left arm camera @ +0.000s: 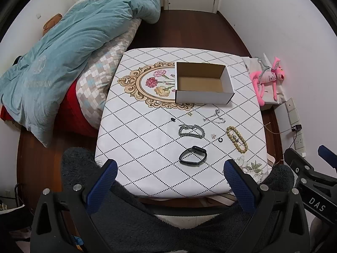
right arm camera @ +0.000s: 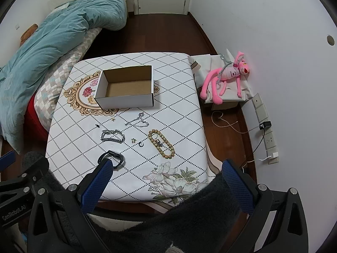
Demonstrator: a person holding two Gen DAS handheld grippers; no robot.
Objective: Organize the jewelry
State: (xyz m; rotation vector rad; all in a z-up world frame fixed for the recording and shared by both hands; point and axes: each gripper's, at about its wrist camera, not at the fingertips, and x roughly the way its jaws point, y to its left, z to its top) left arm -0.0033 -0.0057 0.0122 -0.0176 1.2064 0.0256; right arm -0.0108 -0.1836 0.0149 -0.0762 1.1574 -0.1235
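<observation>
Both claws stand wide and hold nothing: the left gripper (left arm camera: 169, 174) and right gripper (right arm camera: 166, 174) hang above the table's (left arm camera: 134, 168) near edge, at 6 o'clock, with bare cloth ahead. The cardboard box (left arm camera: 203, 83) toward 12 o'clock looks empty. Between lie a black band (left arm camera: 192, 158), chain bracelet (left arm camera: 191, 131), bead bracelet (left arm camera: 236, 139), thin chain (left arm camera: 214, 117) and small, indistinct pieces, perhaps earrings.

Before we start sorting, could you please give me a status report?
Both tools open, empty: left, right. Jewelry loose on table; box empty. Nothing in the way.
</observation>
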